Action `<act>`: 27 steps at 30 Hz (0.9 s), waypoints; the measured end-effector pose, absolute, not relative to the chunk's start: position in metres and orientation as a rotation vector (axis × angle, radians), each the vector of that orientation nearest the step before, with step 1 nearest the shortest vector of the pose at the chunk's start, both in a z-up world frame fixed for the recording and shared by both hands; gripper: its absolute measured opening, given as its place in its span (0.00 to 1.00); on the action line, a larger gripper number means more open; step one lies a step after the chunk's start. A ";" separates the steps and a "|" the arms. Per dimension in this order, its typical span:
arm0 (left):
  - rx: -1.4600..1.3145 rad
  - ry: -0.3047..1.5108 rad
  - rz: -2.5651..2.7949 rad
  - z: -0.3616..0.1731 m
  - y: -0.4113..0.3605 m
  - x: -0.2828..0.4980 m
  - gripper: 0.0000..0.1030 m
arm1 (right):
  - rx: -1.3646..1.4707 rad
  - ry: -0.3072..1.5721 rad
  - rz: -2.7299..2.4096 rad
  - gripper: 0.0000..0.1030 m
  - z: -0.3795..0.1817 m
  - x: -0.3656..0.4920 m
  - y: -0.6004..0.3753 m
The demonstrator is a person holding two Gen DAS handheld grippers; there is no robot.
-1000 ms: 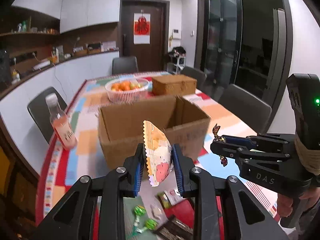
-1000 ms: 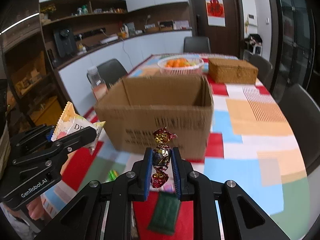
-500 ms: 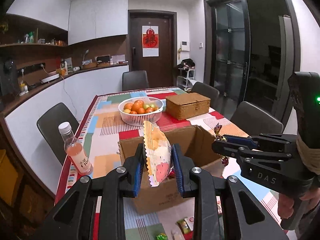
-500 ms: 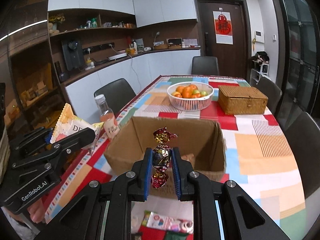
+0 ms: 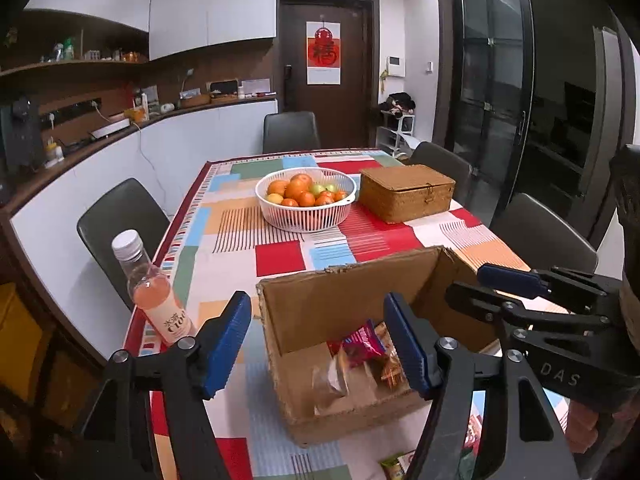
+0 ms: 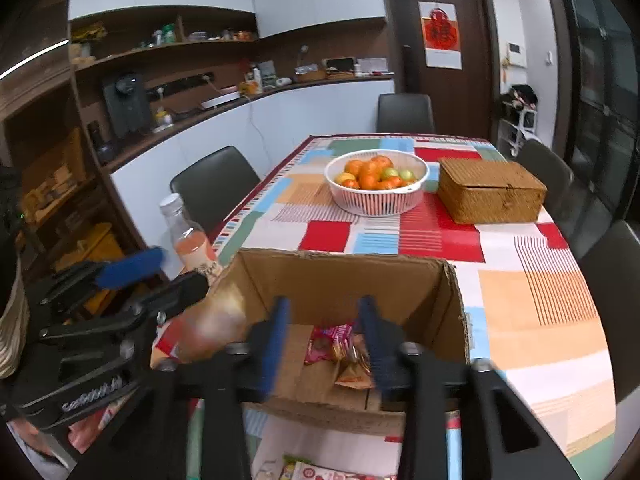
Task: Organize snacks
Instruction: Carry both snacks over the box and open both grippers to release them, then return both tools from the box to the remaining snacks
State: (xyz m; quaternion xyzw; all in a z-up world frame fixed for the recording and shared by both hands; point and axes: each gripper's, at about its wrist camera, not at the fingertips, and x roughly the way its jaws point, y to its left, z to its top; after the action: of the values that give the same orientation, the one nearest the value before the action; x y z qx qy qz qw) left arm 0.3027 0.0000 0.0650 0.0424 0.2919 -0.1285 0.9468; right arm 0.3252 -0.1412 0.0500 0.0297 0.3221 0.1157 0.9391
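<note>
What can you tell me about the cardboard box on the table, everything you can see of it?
The cardboard box is plain brown corrugated card, open at the top with rough, slightly torn rims. It stands upright on the patchwork tablecloth at the near end, in front of the white fruit basket. Inside lie several wrapped snacks, among them a red packet and a clear-wrapped one. Both open grippers hover at its near side; neither visibly touches it.

"DAS" marks the right gripper (image 5: 496, 292) body — the bottle (image 5: 154, 300) label reads "C100".
</note>
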 end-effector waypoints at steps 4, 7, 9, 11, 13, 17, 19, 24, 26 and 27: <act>0.115 0.584 -0.261 0.065 -0.003 0.282 0.66 | 0.040 0.649 0.231 0.43 0.048 0.311 -0.142; 0.104 0.584 -0.276 0.066 -0.002 0.268 0.66 | 0.029 0.636 0.231 0.50 0.048 0.295 -0.141; 0.094 0.590 -0.286 0.066 0.000 0.257 0.66 | 0.022 0.631 0.236 0.51 0.047 0.284 -0.141; 0.093 0.587 -0.293 0.066 -0.001 0.246 0.66 | 0.020 0.632 0.238 0.51 0.046 0.276 -0.142; 0.100 0.581 -0.292 0.065 -0.001 0.234 0.66 | 0.019 0.632 0.243 0.51 0.045 0.266 -0.143; 0.107 0.586 -0.301 0.059 0.000 0.213 0.67 | -0.001 0.635 0.244 0.56 0.039 0.246 -0.142; 0.112 0.600 -0.305 0.054 0.000 0.203 0.66 | -0.023 0.639 0.242 0.56 0.035 0.236 -0.140; 0.136 0.635 -0.300 0.038 -0.002 0.184 0.67 | -0.043 0.676 0.249 0.56 0.022 0.218 -0.140; 0.136 0.659 -0.306 0.029 -0.001 0.178 0.67 | -0.047 0.697 0.248 0.56 0.015 0.213 -0.140; 0.137 0.675 -0.305 0.024 -0.001 0.176 0.67 | -0.046 0.710 0.250 0.56 0.012 0.211 -0.141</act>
State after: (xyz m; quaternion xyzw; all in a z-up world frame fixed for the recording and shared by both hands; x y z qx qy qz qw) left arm 0.1756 -0.0010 0.0239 0.0668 0.3294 -0.1492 0.9299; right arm 0.2111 -0.1405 0.0116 -0.0224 0.3465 0.1218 0.9298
